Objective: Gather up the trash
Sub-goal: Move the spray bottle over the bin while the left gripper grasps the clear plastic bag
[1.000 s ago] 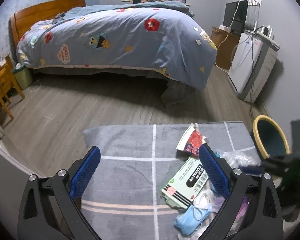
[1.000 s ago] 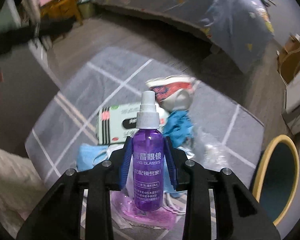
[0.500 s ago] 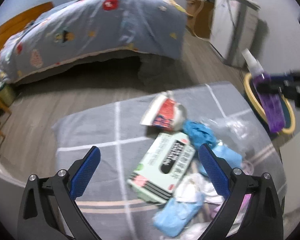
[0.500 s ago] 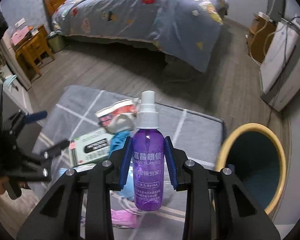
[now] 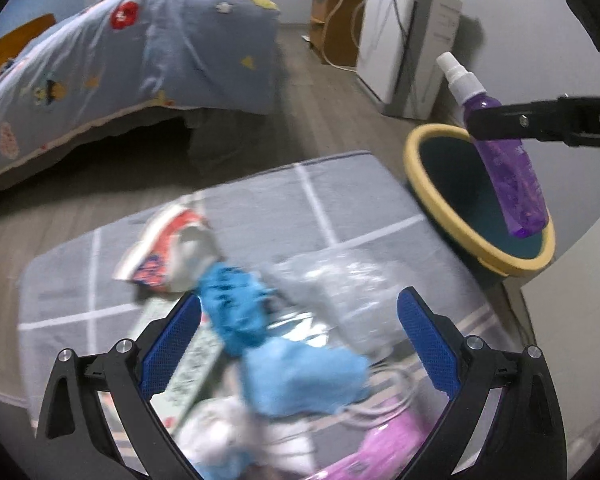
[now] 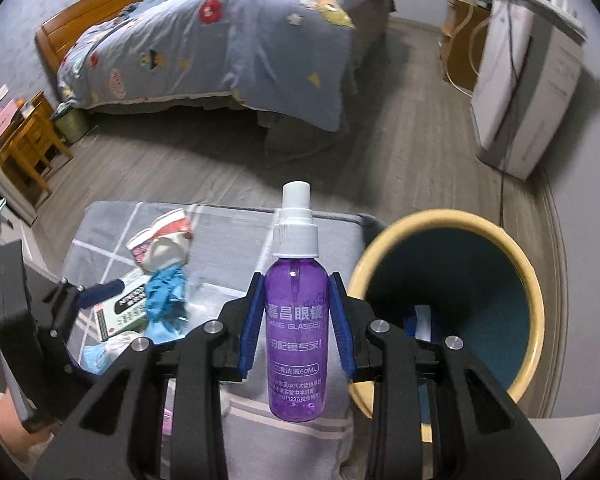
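Note:
My right gripper (image 6: 296, 312) is shut on a purple spray bottle (image 6: 296, 340) with a white nozzle, held just left of a yellow-rimmed teal bin (image 6: 456, 292). In the left wrist view the bottle (image 5: 508, 160) hangs over the bin (image 5: 476, 208). My left gripper (image 5: 300, 320) is open above a trash pile on a grey mat (image 5: 340, 196): a blue crumpled glove (image 5: 236, 312), clear plastic wrap (image 5: 340, 292), a red-and-white wrapper (image 5: 168, 248), a green-white box (image 5: 188, 364), a light blue mask (image 5: 304, 376) and a pink packet (image 5: 380, 448).
A bed with a blue patterned quilt (image 6: 228, 48) stands behind the mat on the wood floor. A white appliance (image 6: 524, 92) with cables and a wooden cabinet (image 6: 460, 52) stand at the right wall. A wooden nightstand (image 6: 24, 140) is at the left.
My right gripper has carried the bottle rightward to the bin's rim. My left gripper has swung right and dipped toward the trash pile; the blue glove now lies between its fingers.

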